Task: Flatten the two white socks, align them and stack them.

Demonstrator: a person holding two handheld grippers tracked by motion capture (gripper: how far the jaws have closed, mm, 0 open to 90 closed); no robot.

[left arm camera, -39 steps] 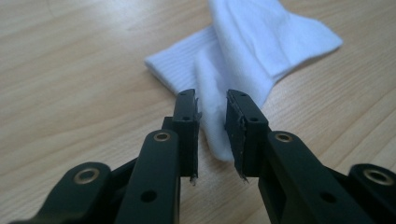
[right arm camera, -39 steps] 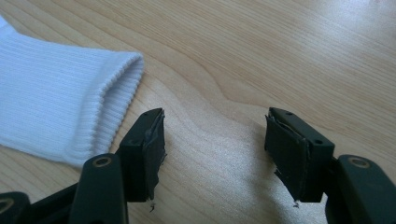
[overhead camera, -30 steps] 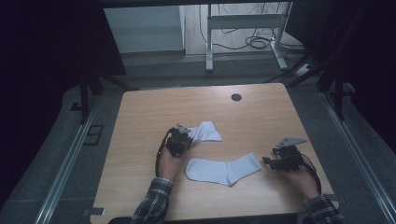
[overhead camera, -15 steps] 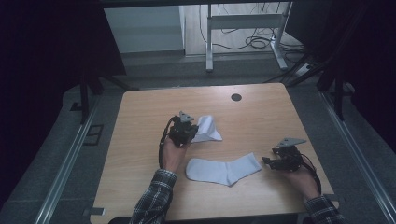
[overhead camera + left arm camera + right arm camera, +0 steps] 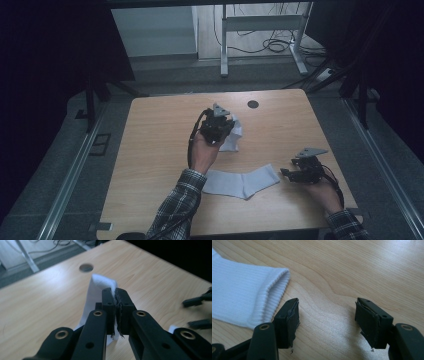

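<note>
1. One white sock (image 5: 232, 136) is pinched by the left gripper (image 5: 218, 125) near the middle of the table (image 5: 150, 150), a little to the far side. Its jaws are pressed fully together on a fold of the cloth, as is seen in the left gripper view (image 5: 100, 290).
2. This sock is raised at the held edge and hangs down to the wood, probably so that it can be carried or laid over its pair.
3. The second sock (image 5: 240, 182) is spread flat nearer to the person, between the two forearms. Its ribbed cuff (image 5: 274, 295) is turned to the right.
4. The right gripper (image 5: 292, 173) is kept low just beside this cuff. Its jaws are spread wide and nothing is held between them; the left pad (image 5: 292, 320) is near the cuff but apart from it.
5. It is judged that the right gripper is placed there to take the cuff.
6. A dark round hole (image 5: 253, 104) is seen in the table at the far edge.
</note>
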